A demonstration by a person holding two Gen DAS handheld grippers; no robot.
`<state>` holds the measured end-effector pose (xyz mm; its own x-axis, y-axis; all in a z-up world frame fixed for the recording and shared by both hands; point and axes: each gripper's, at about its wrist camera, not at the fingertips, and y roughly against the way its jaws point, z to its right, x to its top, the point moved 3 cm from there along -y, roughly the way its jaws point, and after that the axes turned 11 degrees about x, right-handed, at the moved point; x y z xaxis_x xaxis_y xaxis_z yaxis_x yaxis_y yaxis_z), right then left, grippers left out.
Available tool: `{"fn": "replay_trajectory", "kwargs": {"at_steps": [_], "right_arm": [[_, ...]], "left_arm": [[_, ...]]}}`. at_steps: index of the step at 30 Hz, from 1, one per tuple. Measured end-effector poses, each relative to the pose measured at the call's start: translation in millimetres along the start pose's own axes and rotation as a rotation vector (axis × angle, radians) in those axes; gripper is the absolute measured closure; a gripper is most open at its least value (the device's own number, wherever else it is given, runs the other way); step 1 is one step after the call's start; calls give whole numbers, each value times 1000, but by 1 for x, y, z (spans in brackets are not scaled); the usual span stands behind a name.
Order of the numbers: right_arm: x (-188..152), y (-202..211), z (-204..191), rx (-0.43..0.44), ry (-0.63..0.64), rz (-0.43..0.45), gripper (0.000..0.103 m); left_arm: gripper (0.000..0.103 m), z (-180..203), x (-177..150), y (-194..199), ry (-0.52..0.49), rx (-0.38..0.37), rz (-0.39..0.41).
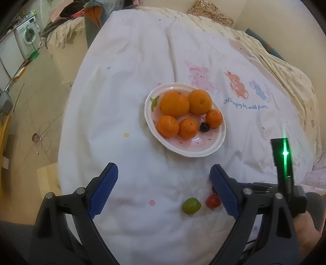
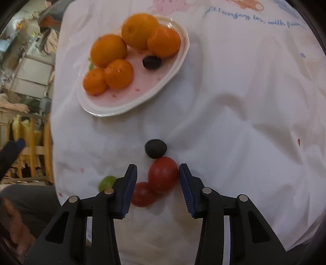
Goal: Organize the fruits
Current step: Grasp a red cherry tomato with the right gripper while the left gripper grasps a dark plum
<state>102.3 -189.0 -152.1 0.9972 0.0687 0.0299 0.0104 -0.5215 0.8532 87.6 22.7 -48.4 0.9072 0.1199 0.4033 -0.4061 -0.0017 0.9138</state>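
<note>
A pink-and-white plate (image 1: 212, 146) (image 2: 114, 106) on the white bedsheet holds several oranges (image 1: 174, 104) (image 2: 108, 53) and a small dark fruit (image 1: 204, 127) (image 2: 151, 62). My left gripper (image 1: 164, 175) is open and empty, hovering short of the plate; a green fruit (image 1: 191, 205) and a red fruit (image 1: 213, 201) lie between its fingers. My right gripper (image 2: 158, 173) is open around a red fruit (image 2: 163, 174) on the sheet; its right pad touches it. A second red fruit (image 2: 142, 194), a dark fruit (image 2: 155, 148) and a green fruit (image 2: 106, 182) lie close by.
The bed's left edge drops to a tiled floor (image 1: 30, 114) with a washing machine (image 1: 28, 34) and furniture. A pillow (image 1: 209, 12) and quilt lie at the far end. The other gripper's body with a green light (image 1: 285, 155) shows at the right.
</note>
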Motion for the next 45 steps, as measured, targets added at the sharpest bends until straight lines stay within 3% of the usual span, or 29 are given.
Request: {"fn": "replay_trajectory", "kwargs": {"at_steps": [4,11,18,21,26,28,31,33,37,40,43,45], "right_arm": [[-4,-7,-1,-50,30,-23,70],[-10,7,6,-1,9,7,71],[-5,62,13,102,-21,178,71],[-4,90,21,108,-22,261,71],[-9,112,42,146,-59,340,71],[-2,115,47,153,-72,341,71],[-1,111,53,171,-98,335,70],[0,111,60,192,-114,331,70],[5,115,66,198,-120,337,70],[6,117,74,218,-142,346,70],[7,118,83,241,-176,349,70],[8,118,85,246,-185,349,70]], "left_arm": [[13,0,-1,-2,-5,6,-6],[13,0,-2,-8,-14,31,-14],[13,13,-10,-15,-74,38,-34],[14,27,-13,-22,-104,40,-56],[23,63,-14,-39,-138,6,-124],[26,75,-13,-49,-133,2,-148],[38,91,-13,-66,-126,0,-205],[40,99,-14,-77,-113,-2,-246],[40,113,-19,-93,-93,24,-288],[52,123,-26,-104,-121,41,-321],[52,128,-30,-111,-131,57,-327],[61,132,-31,-113,-149,74,-320]]}}
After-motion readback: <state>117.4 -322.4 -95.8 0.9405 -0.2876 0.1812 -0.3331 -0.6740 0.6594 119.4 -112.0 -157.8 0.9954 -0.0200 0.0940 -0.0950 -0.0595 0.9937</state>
